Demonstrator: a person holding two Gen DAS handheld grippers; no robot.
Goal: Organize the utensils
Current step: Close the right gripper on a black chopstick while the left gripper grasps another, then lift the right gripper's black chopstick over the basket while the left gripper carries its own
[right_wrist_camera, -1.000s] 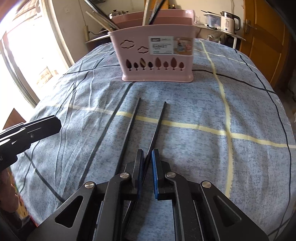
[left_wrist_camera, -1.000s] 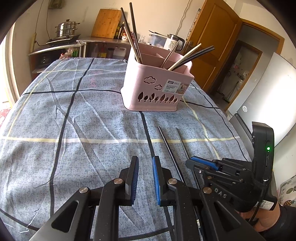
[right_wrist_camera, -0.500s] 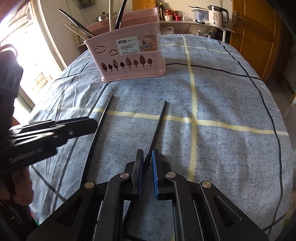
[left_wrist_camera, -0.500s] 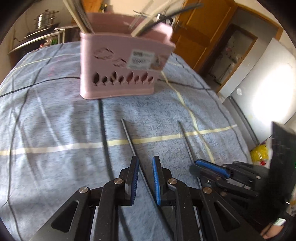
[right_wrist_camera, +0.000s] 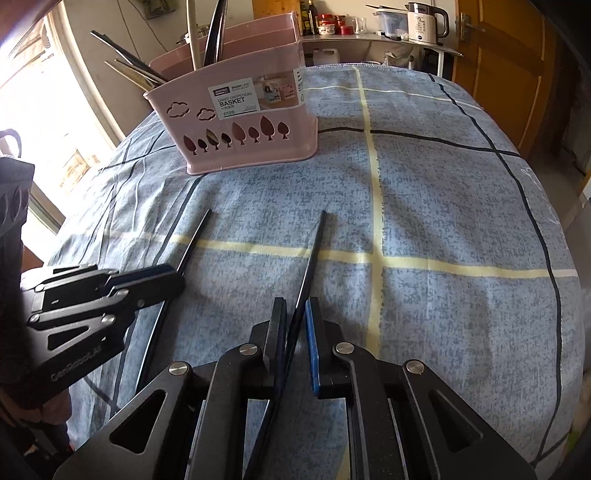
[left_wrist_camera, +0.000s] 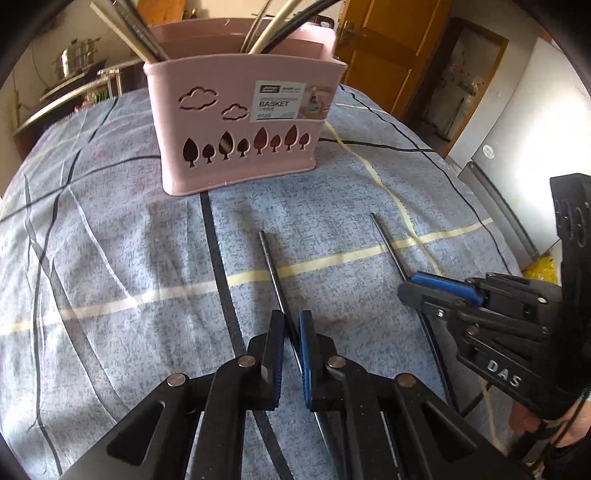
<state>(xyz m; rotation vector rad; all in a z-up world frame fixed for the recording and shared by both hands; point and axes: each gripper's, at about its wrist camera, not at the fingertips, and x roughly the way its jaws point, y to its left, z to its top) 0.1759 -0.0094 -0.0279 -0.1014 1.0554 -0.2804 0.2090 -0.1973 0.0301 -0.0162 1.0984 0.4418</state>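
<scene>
Two black chopsticks lie on the blue checked cloth in front of a pink basket (left_wrist_camera: 240, 147) (right_wrist_camera: 251, 129) that holds other utensils. My left gripper (left_wrist_camera: 291, 325) (right_wrist_camera: 173, 280) is low over the left chopstick (left_wrist_camera: 273, 273) (right_wrist_camera: 194, 240). Its jaws are closing, and the pads pinch the stick's near part. My right gripper (right_wrist_camera: 295, 314) (left_wrist_camera: 410, 286) straddles the right chopstick (right_wrist_camera: 312, 254) (left_wrist_camera: 388, 240). Its jaws are opening: the stick leans on the left pad, with a gap to the blue right pad. Both sticks' far tips rest on the cloth.
The table (right_wrist_camera: 480, 221) drops away at its right edge. Behind it a counter carries a kettle (right_wrist_camera: 428, 18) and bottles. A wooden door (left_wrist_camera: 388, 55) stands at the back right and a steel pot (left_wrist_camera: 75, 59) on a shelf at the back left.
My left gripper came in low over the left chopstick, nearer the basket, and its jaws narrowed onto the stick. The right gripper's jaws widened slightly around its chopstick.
</scene>
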